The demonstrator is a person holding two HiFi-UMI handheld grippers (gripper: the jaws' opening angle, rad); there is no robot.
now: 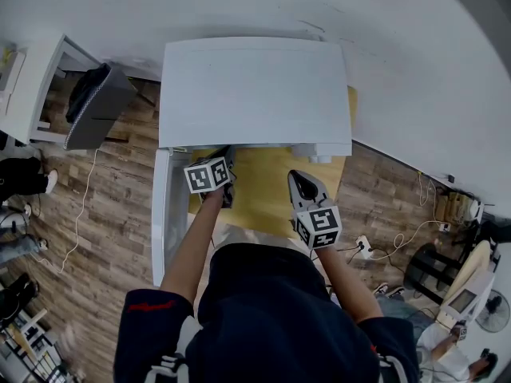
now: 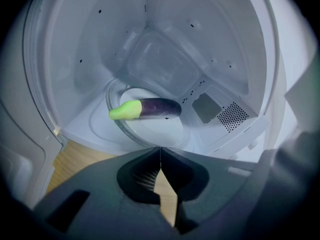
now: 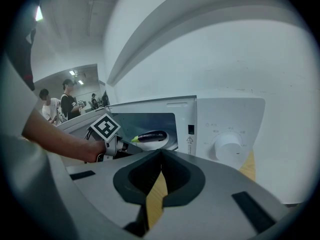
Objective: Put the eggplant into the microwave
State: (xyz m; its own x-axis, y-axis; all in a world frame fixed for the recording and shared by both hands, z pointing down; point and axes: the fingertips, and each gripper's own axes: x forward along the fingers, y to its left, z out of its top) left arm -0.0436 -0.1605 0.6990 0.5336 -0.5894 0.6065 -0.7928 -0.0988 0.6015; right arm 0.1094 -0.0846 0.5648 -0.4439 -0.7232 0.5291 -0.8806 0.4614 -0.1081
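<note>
- The eggplant (image 2: 146, 108) is inside the microwave (image 1: 254, 90), lying flat on the glass plate (image 2: 116, 126), green end toward the open door (image 1: 162, 214).
- The left gripper (image 2: 160, 150) sits right at the microwave's opening, jaws pressed together with nothing in them, clear of the eggplant.
- The right gripper (image 3: 161, 153) is pinched closed and empty too, parked in front of the microwave's knob (image 3: 228, 145), out of the way I guess.
- Closing the door looks like all that's left.

Eggplant (image 2: 150, 108) on turntable plate (image 2: 161, 132) inside microwave (image 2: 165, 44)
</note>
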